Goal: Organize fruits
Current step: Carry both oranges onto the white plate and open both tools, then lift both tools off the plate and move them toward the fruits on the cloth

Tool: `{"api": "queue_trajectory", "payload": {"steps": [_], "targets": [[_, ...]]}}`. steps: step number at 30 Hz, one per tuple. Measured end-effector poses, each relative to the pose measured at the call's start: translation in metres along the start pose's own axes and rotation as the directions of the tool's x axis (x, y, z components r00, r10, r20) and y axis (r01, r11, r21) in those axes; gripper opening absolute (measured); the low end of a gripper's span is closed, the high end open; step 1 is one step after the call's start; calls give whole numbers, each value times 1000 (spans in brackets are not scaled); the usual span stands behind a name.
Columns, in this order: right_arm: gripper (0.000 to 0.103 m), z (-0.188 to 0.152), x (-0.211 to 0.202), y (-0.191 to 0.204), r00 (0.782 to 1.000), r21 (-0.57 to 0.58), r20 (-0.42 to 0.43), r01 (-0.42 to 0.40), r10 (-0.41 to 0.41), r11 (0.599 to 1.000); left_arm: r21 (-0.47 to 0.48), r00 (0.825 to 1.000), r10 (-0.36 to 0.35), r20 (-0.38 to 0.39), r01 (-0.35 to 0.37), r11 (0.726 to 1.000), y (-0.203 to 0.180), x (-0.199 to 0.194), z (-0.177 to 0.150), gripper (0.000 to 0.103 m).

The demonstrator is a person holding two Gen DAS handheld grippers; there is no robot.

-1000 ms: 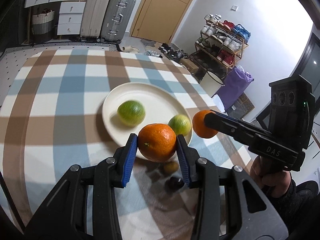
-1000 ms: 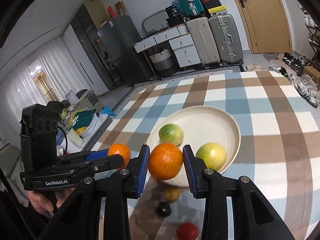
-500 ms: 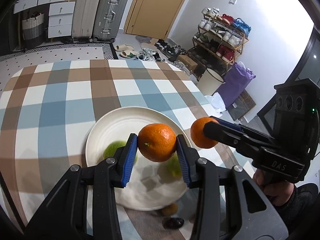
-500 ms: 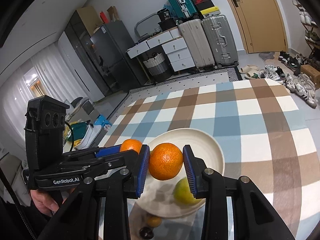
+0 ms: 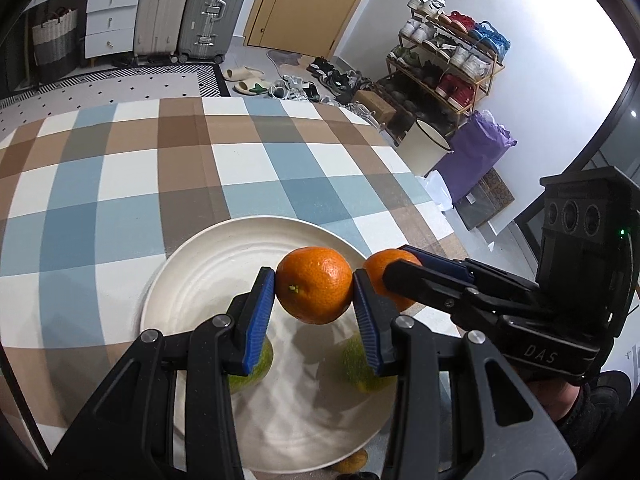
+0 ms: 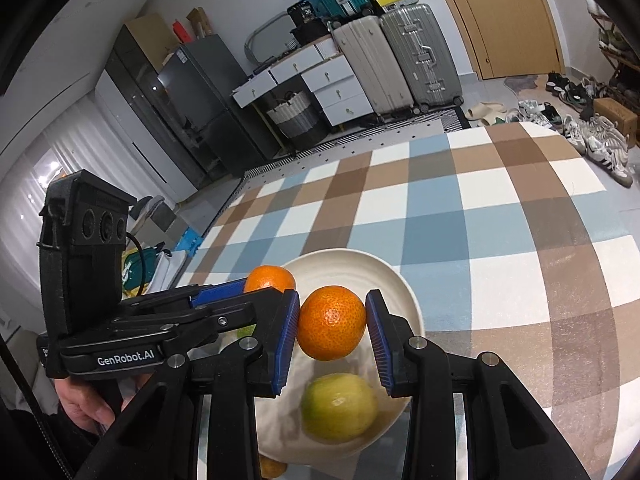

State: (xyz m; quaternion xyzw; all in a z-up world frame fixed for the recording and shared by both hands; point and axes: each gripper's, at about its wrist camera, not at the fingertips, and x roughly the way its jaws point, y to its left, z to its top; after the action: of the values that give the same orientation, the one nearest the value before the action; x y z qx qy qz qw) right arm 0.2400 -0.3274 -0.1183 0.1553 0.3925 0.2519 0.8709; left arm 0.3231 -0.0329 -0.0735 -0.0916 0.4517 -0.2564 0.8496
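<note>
My left gripper (image 5: 314, 280) is shut on an orange (image 5: 314, 300) and hangs over the cream plate (image 5: 192, 264). Two green citrus fruits (image 5: 260, 366) (image 5: 354, 362) lie in the plate below, partly hidden by my fingers. The right gripper (image 5: 394, 276) comes in from the right, holding a second orange (image 5: 380, 266) over the plate's right rim. In the right wrist view, the right gripper (image 6: 332, 316) is shut on its orange (image 6: 332, 332) above a yellow-green citrus (image 6: 338, 408) in the plate (image 6: 400, 280). The left gripper (image 6: 264, 292) with its orange (image 6: 270, 278) is alongside on the left.
A checked cloth (image 5: 120, 184) covers the table, whose far edge and right edge are near. A small orange-brown fruit (image 5: 352, 460) lies just off the plate's near rim. A hand (image 6: 80, 404) holds the left gripper's handle. Suitcases (image 5: 192, 8) and a shoe rack (image 5: 448, 56) stand beyond.
Both grippers have carried their oranges forward from the plate's near rim to over the plate. The green fruits now sit under the fingers. Neither grip has altered.
</note>
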Motion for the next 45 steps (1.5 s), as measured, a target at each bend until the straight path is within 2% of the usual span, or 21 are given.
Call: {"api": "queue_trajectory", "payload": {"steps": [12,14,28,30,35,36,38,40,45], "targets": [[38,-1,8,-5,1000,-3,-26,17,-17,1000,-21,999,0,-34,-1,1000,5,22,-1,36],[45,0,5,-6,1000,-1,-19,20,-20,1000,-15,1000,3,-25,-4,1000,3,18,-1,37],[45,-3,-28,6,999,1,46,2,-2,1000,14,999,42,25,-42,999,-21,-26,-13,37],[50,-5,-32,8,999,2,50,3,-3,1000,15,998,51,24,-51,999,-24,-32,-18,37],[51,-13,-46,14,998,-18,66,10,-8,1000,10,997,71,29,-72,997,-31,-44,-32,37],[51,-14,-49,15,998,-19,68,11,-10,1000,10,997,73,30,-73,997,-33,-46,-35,37],[62,-17,-53,16,997,-20,70,18,-17,1000,12,996,80,33,-81,997,-37,-51,-41,40],[68,-21,-58,19,997,-28,73,33,-31,999,12,996,84,40,-84,996,-41,-57,-48,46],[68,-33,-71,25,995,-47,86,47,-43,998,19,993,94,64,-95,995,-52,-75,-62,53]]}}
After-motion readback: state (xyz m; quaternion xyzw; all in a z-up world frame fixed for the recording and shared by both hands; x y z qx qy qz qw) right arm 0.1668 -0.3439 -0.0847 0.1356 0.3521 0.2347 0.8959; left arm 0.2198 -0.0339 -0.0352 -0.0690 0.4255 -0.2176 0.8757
